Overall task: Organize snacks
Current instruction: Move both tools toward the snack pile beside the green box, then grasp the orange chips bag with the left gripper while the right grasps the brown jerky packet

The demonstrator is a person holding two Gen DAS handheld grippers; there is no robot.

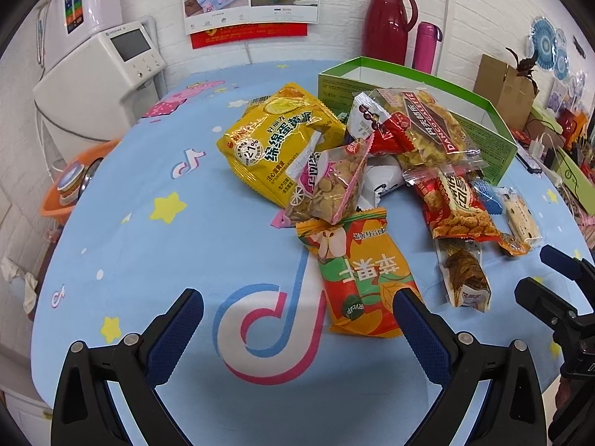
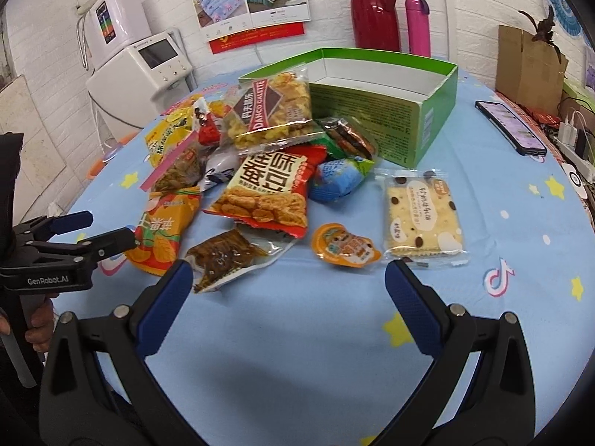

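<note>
We're at the start: left gripper & right gripper both spread, empty. Snack pile sits just before the green box. Next we'd prob. pinch a near packet.

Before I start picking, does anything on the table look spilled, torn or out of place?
Nothing looks spilled or torn. The snacks lie in a loose heap beside the green box, which looks empty inside. The Danco Galette bag leans against the box's outer corner rather than sitting in it. A phone lies near the table's right edge.
</note>
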